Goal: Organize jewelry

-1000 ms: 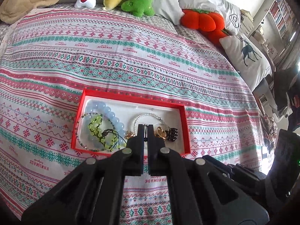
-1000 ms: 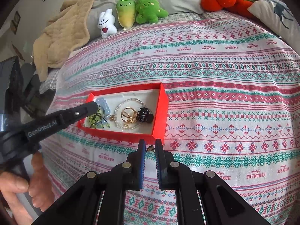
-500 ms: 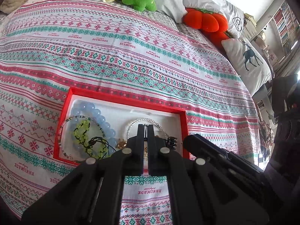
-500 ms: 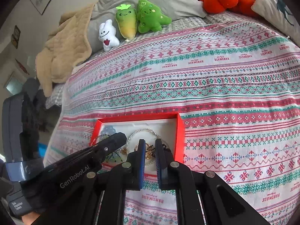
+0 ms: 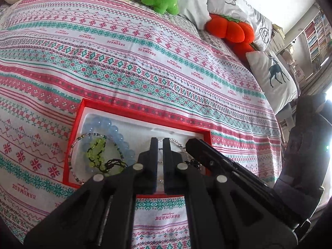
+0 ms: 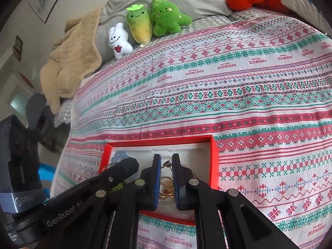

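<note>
A red jewelry box (image 5: 82,114) with a white lining lies on the patterned bedspread; it also shows in the right wrist view (image 6: 214,155). It holds a blue bead bracelet (image 5: 116,130), a green bead bracelet (image 5: 95,153), a thin bead necklace (image 5: 72,151) and gold rings (image 6: 166,183). My left gripper (image 5: 160,143) is shut and empty over the box. My right gripper (image 6: 166,161) hangs over the box's right part, shut on a small gold piece of jewelry (image 6: 166,163) between its tips.
Plush toys (image 6: 153,20) and a red plush (image 5: 232,31) lie by the pillows at the head of the bed. A beige blanket (image 6: 68,62) is at the far left. A deer pillow (image 5: 274,76) lies at the right edge.
Both grippers have moved forward over the red box. The right one brought the gold piece from in front of the box to above its lining.
</note>
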Available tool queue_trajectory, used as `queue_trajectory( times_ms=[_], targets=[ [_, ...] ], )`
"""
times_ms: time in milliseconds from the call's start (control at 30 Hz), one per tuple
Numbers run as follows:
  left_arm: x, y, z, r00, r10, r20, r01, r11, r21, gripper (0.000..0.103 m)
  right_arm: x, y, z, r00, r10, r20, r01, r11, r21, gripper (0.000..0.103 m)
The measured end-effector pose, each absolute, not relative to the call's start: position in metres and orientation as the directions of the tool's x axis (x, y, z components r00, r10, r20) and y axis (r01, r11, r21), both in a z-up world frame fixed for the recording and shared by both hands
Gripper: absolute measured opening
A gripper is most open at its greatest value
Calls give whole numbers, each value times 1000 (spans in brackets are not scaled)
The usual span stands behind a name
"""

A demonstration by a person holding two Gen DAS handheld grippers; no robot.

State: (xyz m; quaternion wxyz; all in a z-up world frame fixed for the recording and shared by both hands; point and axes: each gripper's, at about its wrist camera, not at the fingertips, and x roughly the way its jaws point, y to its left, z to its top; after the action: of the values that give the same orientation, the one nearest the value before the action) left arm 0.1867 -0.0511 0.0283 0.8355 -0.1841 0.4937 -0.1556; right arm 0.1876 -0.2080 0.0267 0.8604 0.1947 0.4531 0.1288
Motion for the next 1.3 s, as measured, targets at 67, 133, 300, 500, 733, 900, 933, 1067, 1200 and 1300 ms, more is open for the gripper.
queue_trajectory(
  times_ms=[67,133,300,500,733,900,933,1067,1200,1300],
  targets=[
    [186,-47,28,460,-442,-770,74,883,-462,4,188,-208,26,559,413,-719,-48,882,469,15],
    [185,-43,28,455,-442,-773,66,883,-466,6,187,-210,27,557,412,-721,-38,880,474,23],
    [179,-36,36,454,-444,-773,73,883,-464,24,177,-220,32,574,389,-721,-11,884,468,29],
    [159,-35,47,510,-207,-835,68,977,-200,56,157,-221,41,585,383,-715,-20,888,459,39],
    [138,-20,58,531,-154,-834,40,987,-157,66,128,-205,47,588,331,-738,-61,928,367,56],
    [118,-15,67,569,-126,-813,48,992,-120,76,101,-199,57,620,276,-734,-81,953,291,91],
    [113,-14,68,569,-127,-812,54,992,-117,76,96,-198,59,622,261,-738,-85,960,268,91],
    [90,-12,75,601,-93,-794,59,996,-72,81,82,-198,66,632,262,-729,-104,961,255,91],
    [70,-12,85,629,-96,-771,74,995,-63,84,72,-204,73,646,253,-720,-71,959,274,91],
    [50,-10,89,662,-43,-748,43,999,-19,91,61,-205,79,655,247,-714,-55,958,281,92]
  ],
)
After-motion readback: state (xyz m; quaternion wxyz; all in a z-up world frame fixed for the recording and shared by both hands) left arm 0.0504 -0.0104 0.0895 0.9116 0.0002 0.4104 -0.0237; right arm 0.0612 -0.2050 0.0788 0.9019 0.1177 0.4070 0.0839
